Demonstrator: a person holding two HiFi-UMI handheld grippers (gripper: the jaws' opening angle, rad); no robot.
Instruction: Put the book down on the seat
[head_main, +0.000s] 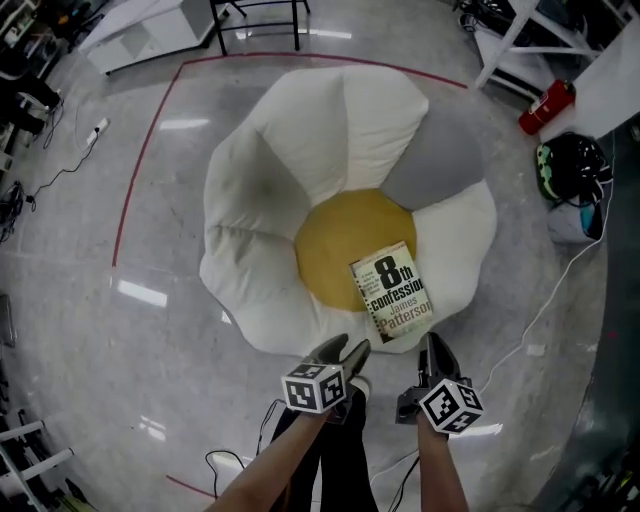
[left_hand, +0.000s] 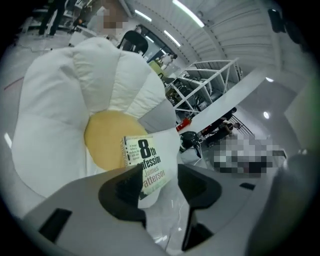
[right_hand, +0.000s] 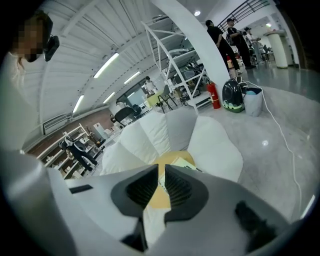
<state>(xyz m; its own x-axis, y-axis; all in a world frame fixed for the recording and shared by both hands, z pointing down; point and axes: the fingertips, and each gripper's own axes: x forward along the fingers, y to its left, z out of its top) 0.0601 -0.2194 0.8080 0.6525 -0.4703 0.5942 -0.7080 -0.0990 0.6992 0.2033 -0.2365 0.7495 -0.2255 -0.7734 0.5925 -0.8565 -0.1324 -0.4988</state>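
I see the book (head_main: 393, 292) lying face up on the flower-shaped seat (head_main: 250, 200). It rests at the near right edge of the seat's yellow centre (head_main: 335, 240), half on the yellow and half on the white petal beside it. Neither tool touches it.

My left hand-held gripper (head_main: 345, 350) hangs just off the seat's near edge with its jaws well apart. Nothing is between them, and the book shows beyond the gap. My right hand-held gripper (head_main: 437, 352) hangs beside it, also at the seat's near edge. Its jaws are drawn in to a narrow slit and hold nothing. Through the slit I see only the seat's yellow and white fabric.

The seat stands on a glossy grey floor (head_main: 150, 330).
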